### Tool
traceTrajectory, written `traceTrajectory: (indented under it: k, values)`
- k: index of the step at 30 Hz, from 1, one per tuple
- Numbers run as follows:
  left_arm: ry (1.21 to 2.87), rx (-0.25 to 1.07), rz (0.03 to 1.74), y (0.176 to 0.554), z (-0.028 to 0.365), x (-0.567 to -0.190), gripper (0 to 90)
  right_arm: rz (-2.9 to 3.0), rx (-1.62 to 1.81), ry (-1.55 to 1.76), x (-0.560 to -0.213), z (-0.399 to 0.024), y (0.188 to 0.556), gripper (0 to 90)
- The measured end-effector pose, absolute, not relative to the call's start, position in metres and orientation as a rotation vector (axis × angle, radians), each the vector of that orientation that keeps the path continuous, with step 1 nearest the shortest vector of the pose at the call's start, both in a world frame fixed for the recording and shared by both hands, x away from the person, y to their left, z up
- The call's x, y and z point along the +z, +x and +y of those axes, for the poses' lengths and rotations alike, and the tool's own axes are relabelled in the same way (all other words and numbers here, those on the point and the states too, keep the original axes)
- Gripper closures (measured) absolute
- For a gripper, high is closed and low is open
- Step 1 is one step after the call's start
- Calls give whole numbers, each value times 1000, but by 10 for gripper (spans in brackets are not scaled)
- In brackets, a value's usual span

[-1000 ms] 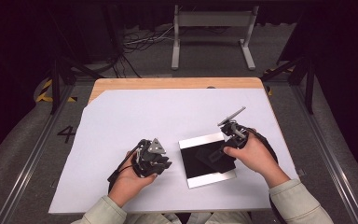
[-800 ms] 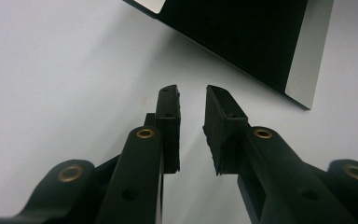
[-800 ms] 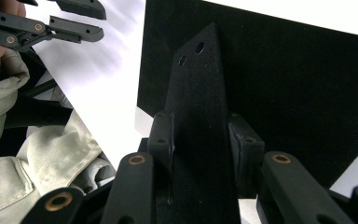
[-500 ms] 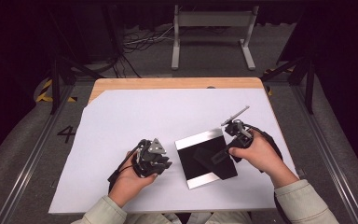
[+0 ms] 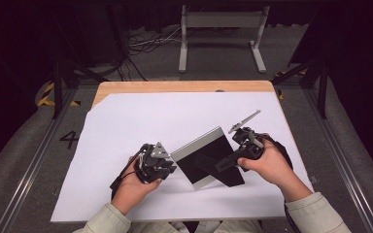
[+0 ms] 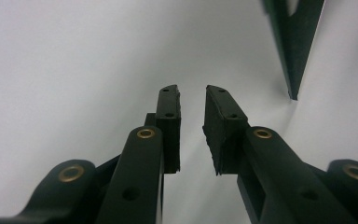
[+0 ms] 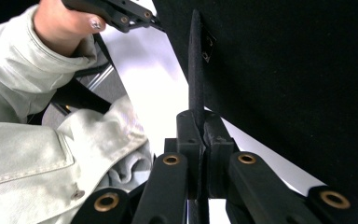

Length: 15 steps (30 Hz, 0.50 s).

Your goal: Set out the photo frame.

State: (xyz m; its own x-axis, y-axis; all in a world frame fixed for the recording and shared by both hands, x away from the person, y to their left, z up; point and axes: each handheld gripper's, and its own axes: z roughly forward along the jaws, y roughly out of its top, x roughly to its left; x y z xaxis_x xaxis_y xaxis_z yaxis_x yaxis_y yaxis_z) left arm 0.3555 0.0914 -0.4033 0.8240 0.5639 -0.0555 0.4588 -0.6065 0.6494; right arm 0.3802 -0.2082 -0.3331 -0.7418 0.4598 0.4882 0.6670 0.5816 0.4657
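Tilting up since before, the picture frame (image 5: 209,158) stands in right gripper (image 5: 222,165).

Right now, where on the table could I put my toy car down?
The white sheet is bare across its far half, between the wooden table edge and the picture frame. Near the person it is crowded: both claws and the tilted frame.

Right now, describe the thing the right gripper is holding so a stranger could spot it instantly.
On the white sheet covering the wooden table, look right of centre. There a flat black rectangular picture frame with a silver edge is tilted up, back showing. The right gripper pinches its thin black fold-out stand; the left gripper holds nothing.
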Motion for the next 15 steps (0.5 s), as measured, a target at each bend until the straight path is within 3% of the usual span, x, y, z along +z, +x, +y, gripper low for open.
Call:
traceTrajectory:
  k: [15]
  values:
    - [2255, 230, 857, 362, 117, -396, 764, -2513, -1236, -753, -356, -212, 384, 877]
